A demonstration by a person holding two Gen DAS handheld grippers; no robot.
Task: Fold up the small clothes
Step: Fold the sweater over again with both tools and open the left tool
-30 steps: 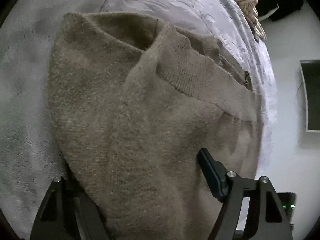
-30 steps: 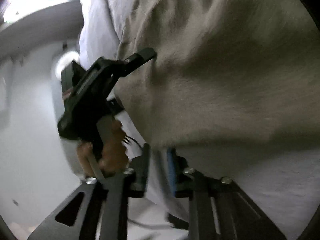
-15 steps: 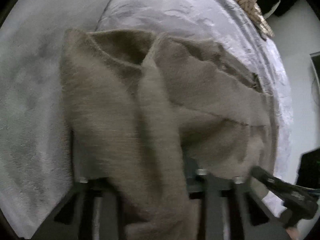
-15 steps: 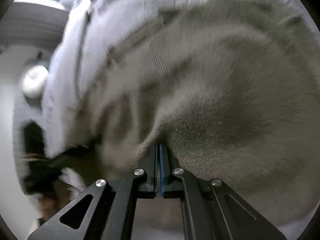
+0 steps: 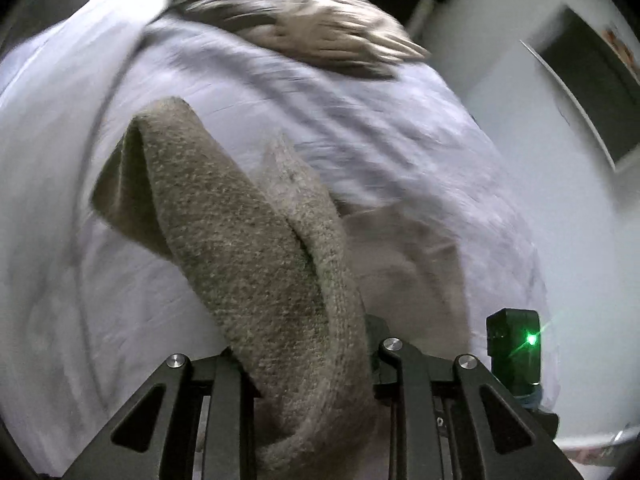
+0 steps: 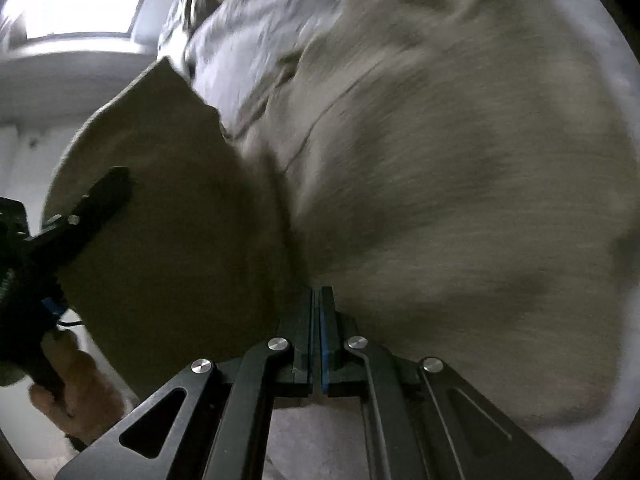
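1. Brown knitted wool sweater (image 5: 256,248), being lifted off a pale grey bedspread (image 5: 360,128), one thick fold rising between the left gripper (image 5: 308,364) fingers, closing on it moments ago and now pinching it.
2. Gripping the same sweater at its near edge in the right wrist view, right gripper (image 6: 316,312) fingers pressed together with the fabric edge seemingly nipped at their tips.
3. Judging it light, soft and limp: sagging and stretching wherever unsupported.
4. Taking hold best at hems or shoulder seams, both corners together.
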